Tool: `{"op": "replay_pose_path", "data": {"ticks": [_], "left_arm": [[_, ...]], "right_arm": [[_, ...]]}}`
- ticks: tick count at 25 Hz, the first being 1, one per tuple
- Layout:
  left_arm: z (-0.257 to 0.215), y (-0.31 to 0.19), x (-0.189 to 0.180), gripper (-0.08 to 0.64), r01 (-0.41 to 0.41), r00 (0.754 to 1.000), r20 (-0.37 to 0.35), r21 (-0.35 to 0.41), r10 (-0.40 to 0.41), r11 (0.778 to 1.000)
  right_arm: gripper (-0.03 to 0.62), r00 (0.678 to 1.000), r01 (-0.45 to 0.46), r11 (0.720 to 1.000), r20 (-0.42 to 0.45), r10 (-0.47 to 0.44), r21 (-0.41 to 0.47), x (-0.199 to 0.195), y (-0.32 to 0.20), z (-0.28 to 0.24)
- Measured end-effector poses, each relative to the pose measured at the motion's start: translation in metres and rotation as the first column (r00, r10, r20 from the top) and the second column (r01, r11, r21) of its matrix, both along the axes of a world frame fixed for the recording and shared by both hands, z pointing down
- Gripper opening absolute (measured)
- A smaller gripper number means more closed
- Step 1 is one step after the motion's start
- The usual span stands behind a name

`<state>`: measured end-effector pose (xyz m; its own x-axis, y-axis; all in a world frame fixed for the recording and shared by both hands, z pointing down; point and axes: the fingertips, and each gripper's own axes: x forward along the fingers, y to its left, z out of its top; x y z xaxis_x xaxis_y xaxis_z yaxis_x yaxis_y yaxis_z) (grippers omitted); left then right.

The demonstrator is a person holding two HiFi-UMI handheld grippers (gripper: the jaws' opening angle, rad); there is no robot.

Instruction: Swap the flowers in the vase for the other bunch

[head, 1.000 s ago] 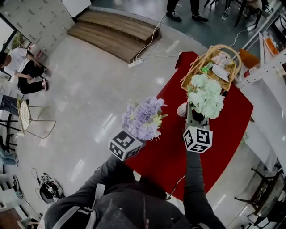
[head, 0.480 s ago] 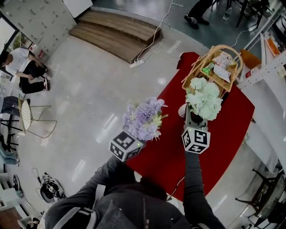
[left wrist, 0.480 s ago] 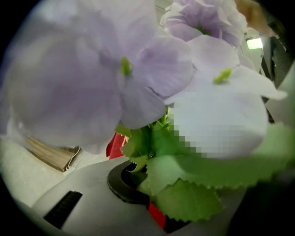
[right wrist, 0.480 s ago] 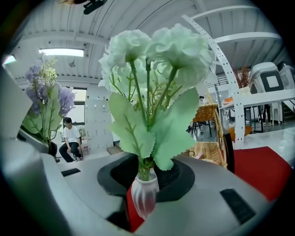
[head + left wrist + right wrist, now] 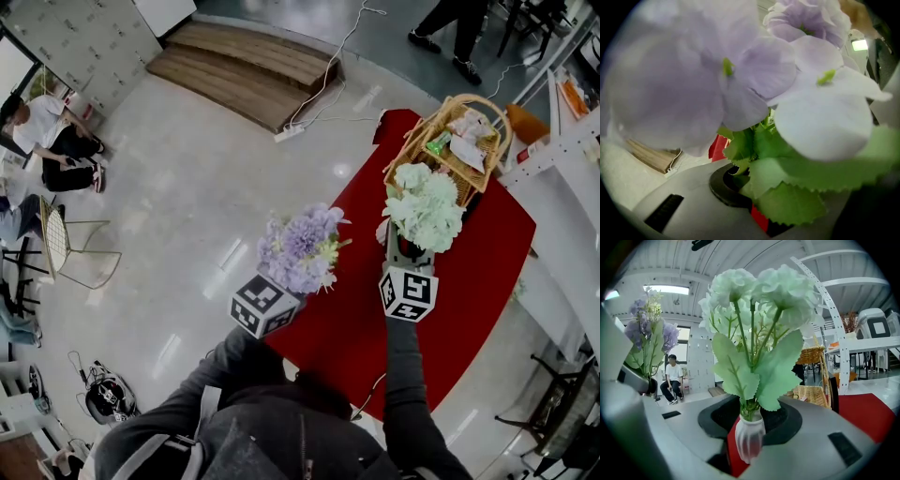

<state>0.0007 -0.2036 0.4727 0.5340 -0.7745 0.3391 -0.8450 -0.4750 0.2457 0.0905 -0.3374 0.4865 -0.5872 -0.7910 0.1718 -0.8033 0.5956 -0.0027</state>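
My left gripper [image 5: 292, 283] is shut on the stems of a purple flower bunch [image 5: 302, 247], held in the air off the left edge of the red table [image 5: 356, 319]. In the left gripper view the petals [image 5: 740, 70] fill the picture and the stems run down between the left gripper's [image 5: 740, 183] pads. A white ribbed vase [image 5: 750, 439] with a white-green bunch [image 5: 759, 291] stands on the table between the jaws of my right gripper [image 5: 751, 417]. Those jaws are opening and their pads stand apart from the vase. From the head view the bunch [image 5: 427, 208] hides the vase, with the right gripper [image 5: 409, 246] below it.
A wicker basket [image 5: 448, 141] holding packets sits on the far end of the table, just behind the vase. A white perforated frame [image 5: 562, 141] and shelves stand on the right. One person sits at the far left [image 5: 47, 141]; a cable and wooden steps [image 5: 244, 66] lie on the floor.
The right gripper and the white-green bunch have edged slightly toward the basket. The left gripper and the purple bunch stay where they were. A person at the top has walked right.
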Motion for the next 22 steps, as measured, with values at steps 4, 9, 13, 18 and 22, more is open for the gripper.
{"op": "replay_pose_path", "data": {"ticks": [4,9,13,18,22], "left_arm": [[-0.003,-0.001,0.002,0.048,0.000,1.000,-0.006,0.008,0.000,1.000],[-0.002,0.000,0.004,0.048,-0.002,1.000,-0.005,0.008,0.002,1.000],[-0.001,0.000,0.006,0.048,-0.004,1.000,-0.007,0.005,0.004,1.000],[-0.003,0.003,0.008,0.048,-0.015,1.000,-0.012,0.006,0.015,1.000],[-0.005,0.004,0.010,0.048,-0.024,1.000,-0.014,0.010,0.024,1.000]], "right_arm": [[0.166,0.999,-0.001,1.000,-0.035,0.002,0.009,0.001,0.003,0.003],[0.197,1.000,0.006,1.000,-0.030,-0.006,-0.008,0.003,0.008,0.008],[0.199,1.000,0.009,1.000,-0.029,-0.009,-0.009,0.005,0.009,0.008],[0.199,1.000,-0.003,1.000,-0.026,0.002,-0.013,0.009,0.015,0.007],[0.199,1.000,-0.015,1.000,-0.026,0.014,-0.016,0.014,0.021,0.008]]}}
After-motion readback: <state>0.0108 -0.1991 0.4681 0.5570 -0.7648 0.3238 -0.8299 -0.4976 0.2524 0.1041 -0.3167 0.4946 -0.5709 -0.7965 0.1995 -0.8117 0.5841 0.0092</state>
